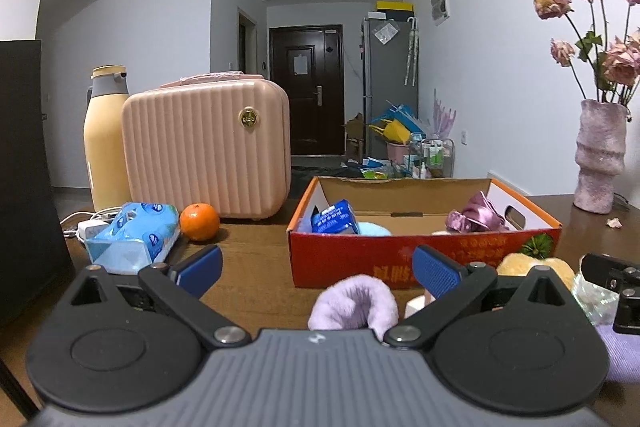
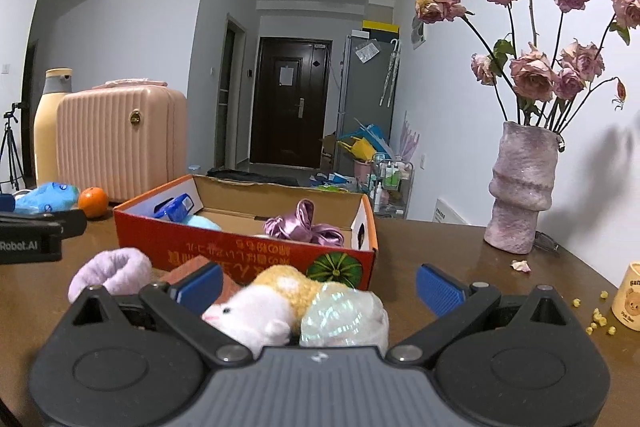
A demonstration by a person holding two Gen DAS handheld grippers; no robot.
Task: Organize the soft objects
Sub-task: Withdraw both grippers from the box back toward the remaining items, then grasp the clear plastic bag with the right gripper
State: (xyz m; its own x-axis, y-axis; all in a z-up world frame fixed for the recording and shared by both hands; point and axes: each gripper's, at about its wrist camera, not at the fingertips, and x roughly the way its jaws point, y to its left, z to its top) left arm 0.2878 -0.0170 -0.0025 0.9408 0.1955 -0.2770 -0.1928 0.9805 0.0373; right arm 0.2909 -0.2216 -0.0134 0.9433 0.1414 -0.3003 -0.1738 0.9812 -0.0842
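A: Jaws first. Left gripper (image 1: 318, 269)?

B: Jaws spread wide, nothing between the blue pads. A lilac scrunchie (image 1: 354, 303) lies on the bench (image 1: 248, 267) just under and between them, nearer the right pad.

A: And the right gripper (image 2: 320, 285)?

B: Also spread wide, empty. A plush toy (image 2: 260, 307), white and yellow, lies on the bench between its fingers, close to the camera, touching a shiny iridescent pouch (image 2: 348, 315) at its right. The scrunchie sits just left of that gripper's left finger.

A: Where do the soft things stand further out?

B: Just behind them is the red box (image 2: 248, 251), open on top. Inside it: a blue tissue pack (image 1: 334, 219) leaning at the left end, a pale blue soft thing (image 1: 374, 229) beside it, and a purple satin scrunchie (image 2: 304, 227) toward the right end.

A: Left of the box?

B: An orange (image 1: 199, 221), touching a bigger tissue pack (image 1: 132, 237); behind those a pink case (image 1: 208, 151) and a yellow flask (image 1: 105, 139).

A: Right side?

B: A vase (image 2: 522, 191) of dried roses (image 2: 532, 71), well apart from the box, with a fallen petal (image 2: 521, 265) near its foot.
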